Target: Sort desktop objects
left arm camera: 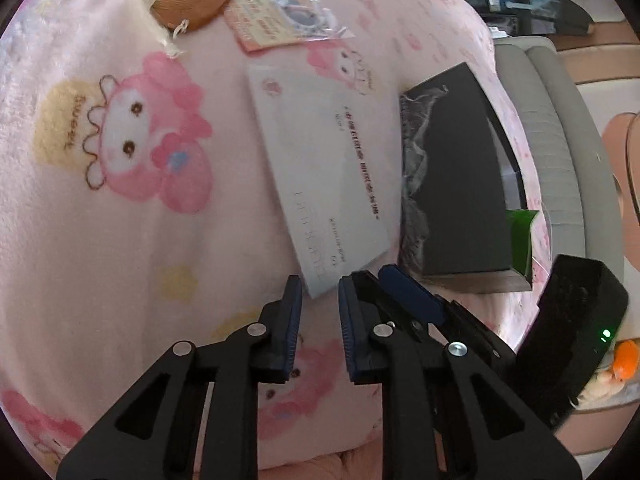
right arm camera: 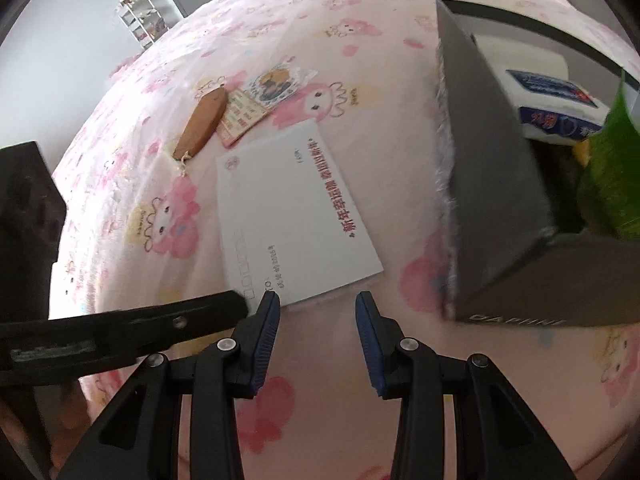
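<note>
Now both grippers hover low over a pink cartoon-print blanket [right arm camera: 120, 184], side by side. The left gripper [left arm camera: 320, 312] has its jaws apart with nothing between them, tips just short of the near corner of a white envelope [left arm camera: 320, 176]. The right gripper [right arm camera: 317, 320] is spread wider, also empty, just beside that same near edge of the envelope. The envelope lies flat, red print facing up. Just beside it on the right stands a dark box [right arm camera: 492, 184], open at the top, holding a blue-and-white pack [right arm camera: 552, 108] and something green [right arm camera: 612, 176]. Beyond the envelope lie a brown wooden piece [right arm camera: 202, 122], a small card [right arm camera: 240, 118] and a clear packet [right arm camera: 276, 82], close together.
</note>
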### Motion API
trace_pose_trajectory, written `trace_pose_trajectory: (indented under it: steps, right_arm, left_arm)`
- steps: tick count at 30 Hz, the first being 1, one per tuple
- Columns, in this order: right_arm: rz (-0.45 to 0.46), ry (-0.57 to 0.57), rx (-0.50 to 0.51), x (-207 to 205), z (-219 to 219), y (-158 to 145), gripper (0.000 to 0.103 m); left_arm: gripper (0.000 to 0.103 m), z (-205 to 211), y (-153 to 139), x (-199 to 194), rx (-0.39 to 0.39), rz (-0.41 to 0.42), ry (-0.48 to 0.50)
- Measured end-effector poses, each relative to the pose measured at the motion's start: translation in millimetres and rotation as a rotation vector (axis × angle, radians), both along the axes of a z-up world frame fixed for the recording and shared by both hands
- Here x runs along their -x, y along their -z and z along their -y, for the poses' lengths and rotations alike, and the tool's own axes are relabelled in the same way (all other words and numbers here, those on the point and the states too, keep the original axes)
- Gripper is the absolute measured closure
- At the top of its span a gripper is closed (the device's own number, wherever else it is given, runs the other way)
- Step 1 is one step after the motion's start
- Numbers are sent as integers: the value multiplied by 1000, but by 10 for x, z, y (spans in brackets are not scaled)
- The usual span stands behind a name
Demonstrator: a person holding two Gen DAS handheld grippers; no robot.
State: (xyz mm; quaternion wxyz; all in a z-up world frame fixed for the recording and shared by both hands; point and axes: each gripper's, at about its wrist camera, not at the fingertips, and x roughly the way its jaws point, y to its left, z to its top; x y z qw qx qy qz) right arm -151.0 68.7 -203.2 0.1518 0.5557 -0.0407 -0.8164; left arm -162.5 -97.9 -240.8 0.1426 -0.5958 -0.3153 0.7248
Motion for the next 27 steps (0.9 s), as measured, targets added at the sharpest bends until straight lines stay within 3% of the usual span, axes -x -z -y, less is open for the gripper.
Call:
trace_pose_trajectory:
  steps: [2,9,10,13,15,24,27]
  right_arm:
    - [21,11,18,23,-43,36,68]
    - [58,40,46,144,-16,152,63]
    - [60,50,51,162,-15,164,63]
    - [60,72,67,186,-29,177,63]
    - [51,68,67,176,-36,156,63]
    - [44,89,69,97,-156,121,63]
    - [50,89,79,72,-188,106,63]
  left_arm:
    - [75,84,-12,30,31,-1,-59]
    - [66,166,104,282,-7,26,-165]
    - [67,149,110,311,-4,25,-163]
    - [90,-3,74,340,47,7,-104]
    - [92,-43,38,309,50,0,-80]
    - [93,-247,-41,-11,13,19,30]
    - [82,-133,-71,5,15,7,-17]
